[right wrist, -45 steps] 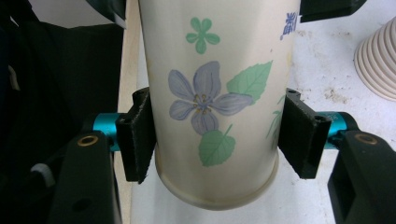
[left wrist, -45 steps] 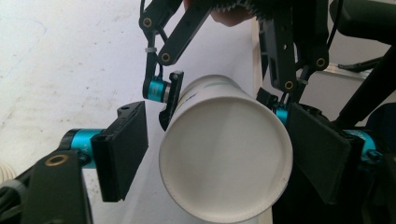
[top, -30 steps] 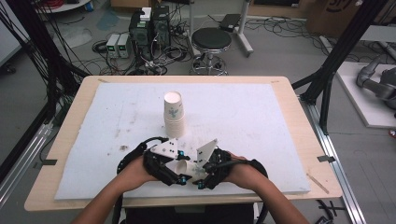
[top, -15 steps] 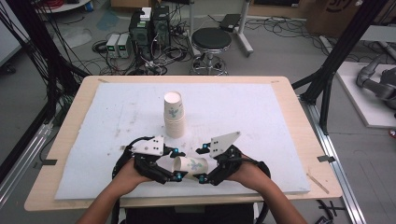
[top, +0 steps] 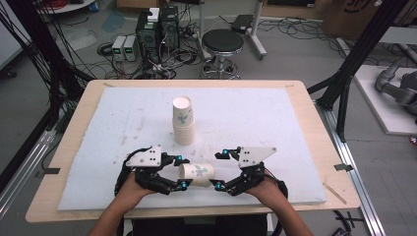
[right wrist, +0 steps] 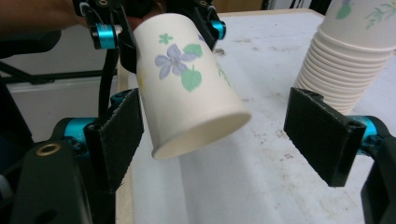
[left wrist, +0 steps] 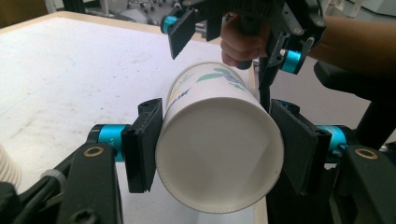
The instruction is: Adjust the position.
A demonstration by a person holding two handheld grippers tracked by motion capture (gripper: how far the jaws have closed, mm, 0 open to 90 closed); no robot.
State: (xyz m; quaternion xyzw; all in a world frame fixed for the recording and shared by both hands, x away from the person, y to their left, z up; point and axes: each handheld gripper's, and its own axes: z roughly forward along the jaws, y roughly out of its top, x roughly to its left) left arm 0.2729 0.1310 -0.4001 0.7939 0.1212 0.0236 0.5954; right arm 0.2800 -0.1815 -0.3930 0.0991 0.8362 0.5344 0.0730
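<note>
Holding a floral paper cup (top: 196, 175) sideways just above the tabletop (top: 275, 123), the left gripper (top: 183, 172) pinches its rim end; the right gripper (top: 216, 169) has just spread wide, pads off the cup's base. Handover to the left looks done w/ the cup stack (top: 183, 120) behind.

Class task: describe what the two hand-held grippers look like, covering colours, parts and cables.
Both the left gripper and the right gripper have black bodies, flat black rectangular jaw pads, turquoise metal collars and brass-coloured pivot pins. A grey three-cornered plate with small holes tops each. Black cables trail back towards the person's bare forearms.
</note>
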